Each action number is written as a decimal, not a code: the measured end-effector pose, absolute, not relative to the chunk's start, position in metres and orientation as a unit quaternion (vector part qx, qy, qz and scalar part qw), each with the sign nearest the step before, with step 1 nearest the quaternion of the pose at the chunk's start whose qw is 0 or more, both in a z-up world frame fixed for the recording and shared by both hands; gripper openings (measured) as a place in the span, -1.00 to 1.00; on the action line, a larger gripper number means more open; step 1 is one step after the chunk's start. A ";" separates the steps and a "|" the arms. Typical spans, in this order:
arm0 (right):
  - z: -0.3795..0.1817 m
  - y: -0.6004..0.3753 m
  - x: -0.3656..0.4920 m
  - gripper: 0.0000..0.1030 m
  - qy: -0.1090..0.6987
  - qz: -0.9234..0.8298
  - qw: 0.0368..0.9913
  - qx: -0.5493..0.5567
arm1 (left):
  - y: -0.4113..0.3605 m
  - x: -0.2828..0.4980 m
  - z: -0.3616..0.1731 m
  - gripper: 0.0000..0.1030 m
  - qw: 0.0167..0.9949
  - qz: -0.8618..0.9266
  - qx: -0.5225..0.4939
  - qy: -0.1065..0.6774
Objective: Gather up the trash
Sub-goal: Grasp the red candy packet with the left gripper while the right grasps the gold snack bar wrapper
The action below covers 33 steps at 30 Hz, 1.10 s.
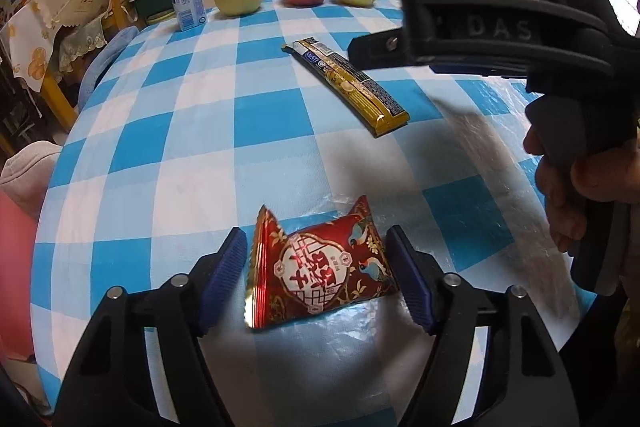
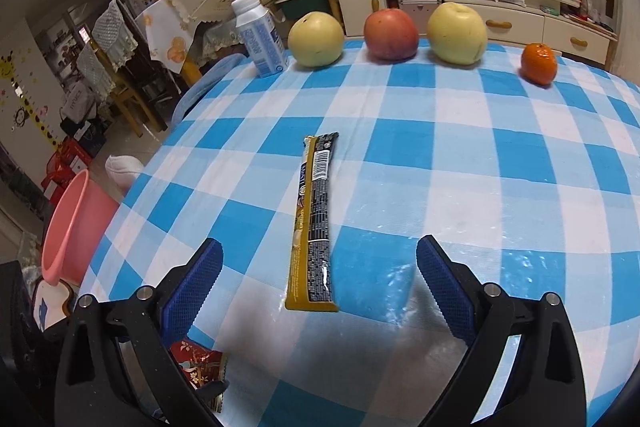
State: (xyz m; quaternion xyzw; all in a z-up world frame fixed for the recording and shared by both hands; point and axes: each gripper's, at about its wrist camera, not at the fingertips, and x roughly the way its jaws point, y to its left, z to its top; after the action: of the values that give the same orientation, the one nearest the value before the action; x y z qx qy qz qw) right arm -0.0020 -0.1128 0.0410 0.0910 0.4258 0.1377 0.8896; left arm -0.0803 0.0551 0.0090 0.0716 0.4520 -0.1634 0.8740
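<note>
A red snack packet (image 1: 320,267) with a white emblem lies flat on the blue-and-white checked tablecloth (image 1: 180,147). It sits between the blue pads of my left gripper (image 1: 316,235); the jaws stand open, with a gap showing on the packet's left side. A long gold-and-black wrapper (image 2: 314,227) lies lengthwise between the fingers of my right gripper (image 2: 320,243), which is wide open and clear of it on both sides. The same wrapper (image 1: 352,83) shows farther back in the left wrist view, under the right gripper's fingers (image 1: 372,49). A corner of the red packet (image 2: 196,363) peeks in at the lower left.
Along the far table edge stand a white milk bottle (image 2: 260,35), two yellow pears (image 2: 316,41) (image 2: 456,35), a red apple (image 2: 390,35) and a tangerine (image 2: 538,63). A pink basin (image 2: 76,227) sits off the table's left edge. Chairs and cluttered shelves lie beyond.
</note>
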 end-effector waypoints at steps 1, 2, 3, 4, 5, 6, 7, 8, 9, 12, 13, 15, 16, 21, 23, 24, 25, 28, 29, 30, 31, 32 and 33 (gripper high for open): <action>0.040 -0.111 0.000 0.87 0.427 0.139 0.889 0.089 | 0.056 -0.079 0.009 0.29 0.875 -0.163 0.071 0.450; 0.039 -0.108 0.002 0.87 0.429 0.142 0.888 0.088 | 0.057 -0.078 0.009 0.26 0.876 -0.163 0.069 0.449; 0.037 -0.106 0.004 0.87 0.429 0.143 0.888 0.087 | 0.059 -0.076 0.010 0.19 0.876 -0.163 0.065 0.448; 0.037 -0.104 0.006 0.87 0.429 0.143 0.888 0.084 | 0.060 -0.074 0.010 0.15 0.877 -0.163 0.061 0.448; 0.036 -0.102 0.009 0.87 0.429 0.143 0.888 0.079 | 0.062 -0.074 0.010 0.14 0.877 -0.164 0.058 0.448; 0.035 -0.100 0.012 0.87 0.429 0.141 0.889 0.073 | 0.063 -0.073 0.010 0.12 0.877 -0.166 0.055 0.447; 0.035 -0.099 0.014 0.87 0.430 0.140 0.889 0.070 | 0.064 -0.072 0.010 0.12 0.878 -0.168 0.054 0.446; 0.033 -0.098 0.016 0.87 0.431 0.139 0.889 0.067 | 0.065 -0.072 0.010 0.12 0.878 -0.169 0.053 0.445; 0.032 -0.098 0.018 0.86 0.432 0.138 0.889 0.065 | 0.065 -0.073 0.010 0.11 0.877 -0.171 0.051 0.445; 0.027 -0.096 0.025 0.51 0.441 0.136 0.885 0.058 | 0.067 -0.073 0.010 0.11 0.876 -0.177 0.050 0.447; 0.025 -0.095 0.026 0.48 0.444 0.137 0.884 0.054 | 0.068 -0.073 0.010 0.11 0.875 -0.179 0.049 0.447; 0.024 -0.093 0.027 0.48 0.443 0.133 0.885 0.043 | 0.069 -0.074 0.011 0.12 0.872 -0.186 0.049 0.449; 0.024 -0.091 0.027 0.47 0.442 0.134 0.886 0.038 | 0.070 -0.074 0.011 0.13 0.871 -0.190 0.050 0.450; 0.020 -0.078 0.026 0.08 0.443 0.134 0.887 -0.012 | 0.072 -0.077 0.011 0.40 0.858 -0.223 0.046 0.461; 0.019 -0.073 0.024 -0.05 0.440 0.132 0.888 -0.037 | 0.073 -0.079 0.010 0.43 0.856 -0.230 0.049 0.461; 0.019 -0.072 0.024 -0.10 0.438 0.131 0.888 -0.043 | 0.073 -0.080 0.010 0.45 0.855 -0.232 0.054 0.460; 0.019 -0.072 0.023 -0.23 0.437 0.131 0.889 -0.045 | 0.072 -0.080 0.010 0.46 0.855 -0.233 0.058 0.459; 0.019 -0.074 0.024 -0.45 0.438 0.136 0.888 -0.041 | 0.070 -0.082 0.010 0.50 0.855 -0.234 0.063 0.458; 0.019 -0.075 0.024 -0.47 0.437 0.139 0.888 -0.038 | 0.070 -0.082 0.010 0.51 0.855 -0.235 0.064 0.457; 0.019 -0.075 0.023 -0.49 0.437 0.141 0.888 -0.035 | 0.070 -0.083 0.010 0.54 0.855 -0.236 0.066 0.456; 0.020 -0.076 0.023 -0.51 0.437 0.147 0.887 -0.030 | 0.069 -0.084 0.010 0.55 0.855 -0.238 0.070 0.455; 0.020 -0.076 0.022 -0.52 0.437 0.150 0.886 -0.028 | 0.068 -0.085 0.009 0.56 0.856 -0.238 0.073 0.453; 0.021 -0.077 0.021 -0.53 0.436 0.154 0.886 -0.023 | 0.068 -0.085 0.009 0.56 0.856 -0.240 0.077 0.452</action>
State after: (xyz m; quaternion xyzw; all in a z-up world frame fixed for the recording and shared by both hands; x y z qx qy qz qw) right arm 0.0212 -0.0766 0.0208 -0.0234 0.4365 0.1542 0.8861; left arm -0.0854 0.0678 0.0093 0.0766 0.4519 -0.2396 0.8559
